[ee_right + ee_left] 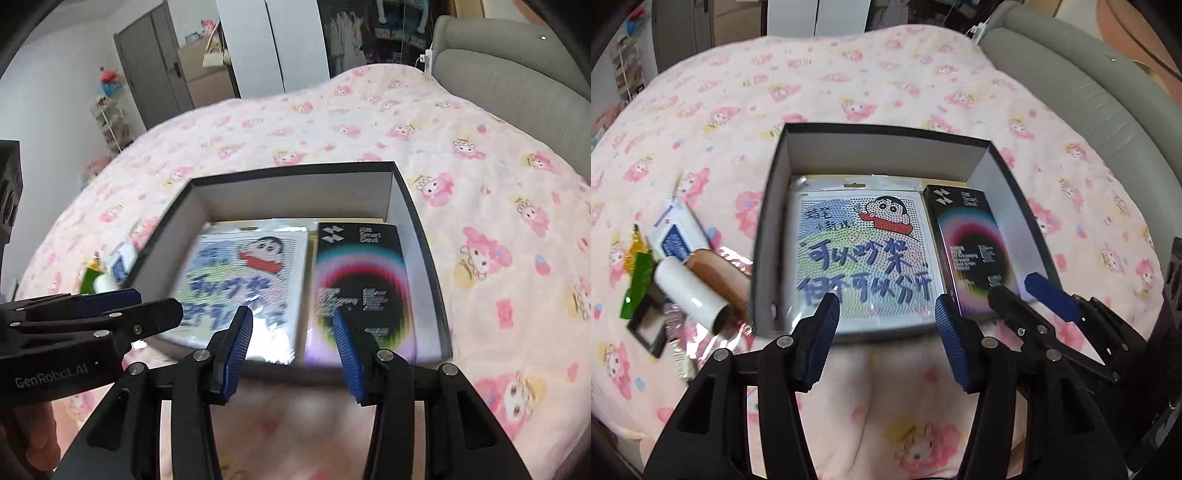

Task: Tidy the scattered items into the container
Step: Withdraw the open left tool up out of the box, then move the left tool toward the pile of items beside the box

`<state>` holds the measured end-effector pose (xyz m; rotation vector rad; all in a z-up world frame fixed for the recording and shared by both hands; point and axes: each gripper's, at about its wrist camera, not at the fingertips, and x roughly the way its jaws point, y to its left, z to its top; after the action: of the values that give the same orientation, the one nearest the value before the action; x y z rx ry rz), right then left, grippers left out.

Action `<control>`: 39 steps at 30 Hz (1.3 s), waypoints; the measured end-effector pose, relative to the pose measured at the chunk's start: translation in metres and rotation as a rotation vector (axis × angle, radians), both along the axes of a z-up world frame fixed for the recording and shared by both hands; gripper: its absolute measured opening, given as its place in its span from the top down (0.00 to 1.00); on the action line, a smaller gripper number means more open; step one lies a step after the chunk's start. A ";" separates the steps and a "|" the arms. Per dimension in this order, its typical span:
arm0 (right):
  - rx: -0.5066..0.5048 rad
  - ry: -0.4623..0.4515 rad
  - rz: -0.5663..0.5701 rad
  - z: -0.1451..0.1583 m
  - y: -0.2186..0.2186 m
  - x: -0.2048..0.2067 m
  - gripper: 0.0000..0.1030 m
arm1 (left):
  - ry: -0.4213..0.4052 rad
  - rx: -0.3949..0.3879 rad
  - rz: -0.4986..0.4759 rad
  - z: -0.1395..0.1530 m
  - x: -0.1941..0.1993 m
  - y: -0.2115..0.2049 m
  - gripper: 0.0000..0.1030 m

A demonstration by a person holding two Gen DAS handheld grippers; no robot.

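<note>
left tongs [884, 325] parted, empty, right tongs [293, 334] likewise

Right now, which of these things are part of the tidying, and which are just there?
Part of the job:
- black box, holding the cartoon pack and dark carton
- white tube, comb, blue-and-white packet, green wrapper beside it

Just there:
- pink blanket
- grey sofa

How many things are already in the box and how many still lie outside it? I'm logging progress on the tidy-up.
In the box: 2, the cartoon pack and the black carton.
Outside, left of it: at least 5, the white tube, blue-and-white pack, brown comb, green wrapper, black-framed square.
Total: 7 or more; the heap overlaps.
</note>
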<state>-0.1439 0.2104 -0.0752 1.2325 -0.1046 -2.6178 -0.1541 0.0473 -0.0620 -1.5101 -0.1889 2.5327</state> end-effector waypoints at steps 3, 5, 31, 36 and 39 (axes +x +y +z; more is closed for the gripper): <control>-0.035 -0.004 0.007 0.006 -0.006 0.020 0.60 | 0.017 0.009 -0.018 0.009 0.021 -0.005 0.46; -0.056 -0.007 0.011 0.009 -0.010 0.030 0.60 | 0.032 0.004 -0.028 0.015 0.036 -0.009 0.46; -0.047 0.012 0.187 0.028 -0.116 0.106 0.60 | 0.108 0.000 0.054 0.022 0.136 -0.108 0.46; -0.023 -0.002 0.226 0.020 -0.140 0.111 0.60 | 0.095 0.034 0.106 0.010 0.144 -0.133 0.46; -0.006 -0.008 0.249 0.016 -0.152 0.112 0.60 | 0.090 0.041 0.129 0.002 0.148 -0.146 0.46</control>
<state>-0.0320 0.0581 -0.0592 1.1716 0.0378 -2.3968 -0.0066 -0.0983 -0.0601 -1.4079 -0.3335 2.6725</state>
